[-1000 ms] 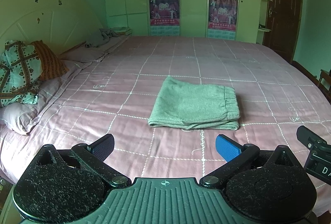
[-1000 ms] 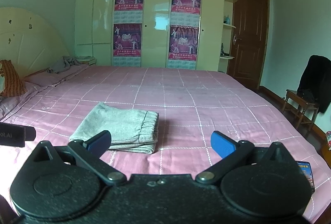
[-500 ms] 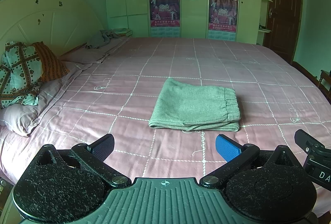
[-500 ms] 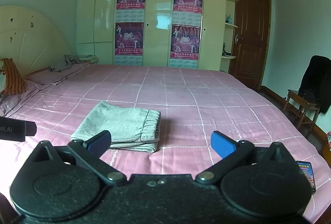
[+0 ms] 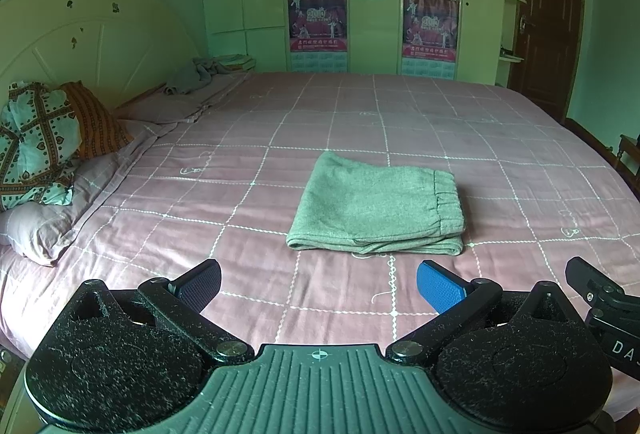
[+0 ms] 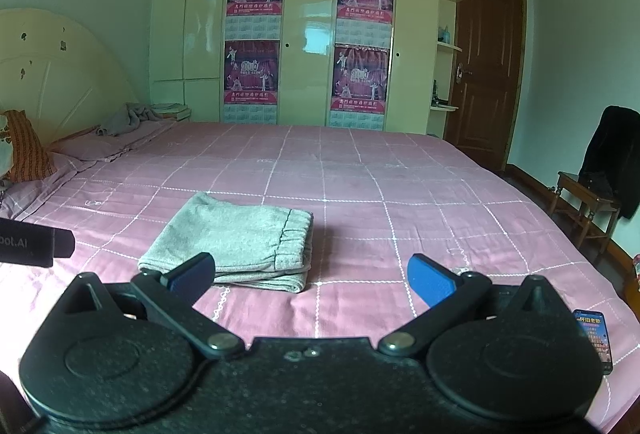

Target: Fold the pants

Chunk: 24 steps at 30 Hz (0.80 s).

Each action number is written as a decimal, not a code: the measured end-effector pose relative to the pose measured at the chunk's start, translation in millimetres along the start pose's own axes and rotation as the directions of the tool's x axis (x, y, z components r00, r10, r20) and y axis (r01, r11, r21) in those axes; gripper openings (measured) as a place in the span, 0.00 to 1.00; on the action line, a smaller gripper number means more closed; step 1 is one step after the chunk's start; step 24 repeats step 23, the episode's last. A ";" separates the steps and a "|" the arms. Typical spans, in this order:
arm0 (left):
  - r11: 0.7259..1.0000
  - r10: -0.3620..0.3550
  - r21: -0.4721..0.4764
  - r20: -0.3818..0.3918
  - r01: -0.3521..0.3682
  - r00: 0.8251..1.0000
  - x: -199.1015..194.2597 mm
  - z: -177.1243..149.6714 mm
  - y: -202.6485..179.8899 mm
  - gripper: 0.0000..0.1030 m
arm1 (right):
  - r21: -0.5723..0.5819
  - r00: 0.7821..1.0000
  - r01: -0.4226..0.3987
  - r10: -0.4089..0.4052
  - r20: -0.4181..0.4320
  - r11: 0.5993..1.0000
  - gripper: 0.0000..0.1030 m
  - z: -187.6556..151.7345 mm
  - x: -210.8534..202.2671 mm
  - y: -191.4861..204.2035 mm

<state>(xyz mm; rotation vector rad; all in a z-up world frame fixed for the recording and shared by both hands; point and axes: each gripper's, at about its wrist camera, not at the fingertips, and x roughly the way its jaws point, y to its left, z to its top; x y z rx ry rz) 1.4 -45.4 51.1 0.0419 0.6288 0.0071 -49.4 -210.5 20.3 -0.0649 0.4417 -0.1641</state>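
Observation:
The grey pants [image 5: 376, 203] lie folded into a neat rectangle on the pink checked bedspread [image 5: 240, 161], waistband to the right. They also show in the right wrist view [image 6: 236, 238], left of centre. My left gripper [image 5: 318, 284] is open and empty, held back from the pants above the bed's near edge. My right gripper [image 6: 310, 276] is open and empty too, to the right of the pants. Neither gripper touches the cloth.
Pillows [image 5: 44, 153] and a headboard [image 5: 92, 45] are at the left. A grey garment [image 5: 196, 73] lies at the far left corner. A phone [image 6: 594, 338] lies on the bed's right near edge. A chair with a dark jacket [image 6: 604, 177] stands right of the bed.
Both grippers have drawn back and risen slightly from the folded pants. The pants have not moved, and both stay open.

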 end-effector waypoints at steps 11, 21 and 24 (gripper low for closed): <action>1.000 -0.008 -0.002 -0.006 0.008 1.000 3.4 0.9 -2.0 1.00 | 0.001 1.000 -0.002 0.002 -0.002 1.000 1.00 -0.7 0.6 0.4; 1.000 -0.012 0.005 0.044 0.012 0.999 6.3 1.8 -4.8 1.00 | 0.007 1.000 -0.003 0.003 -0.013 1.000 1.00 -4.0 5.5 -0.3; 1.000 -0.014 0.012 0.049 0.013 0.999 8.7 5.8 -6.1 1.00 | 0.011 1.000 -0.003 0.003 -0.019 1.000 1.00 -5.8 8.0 0.0</action>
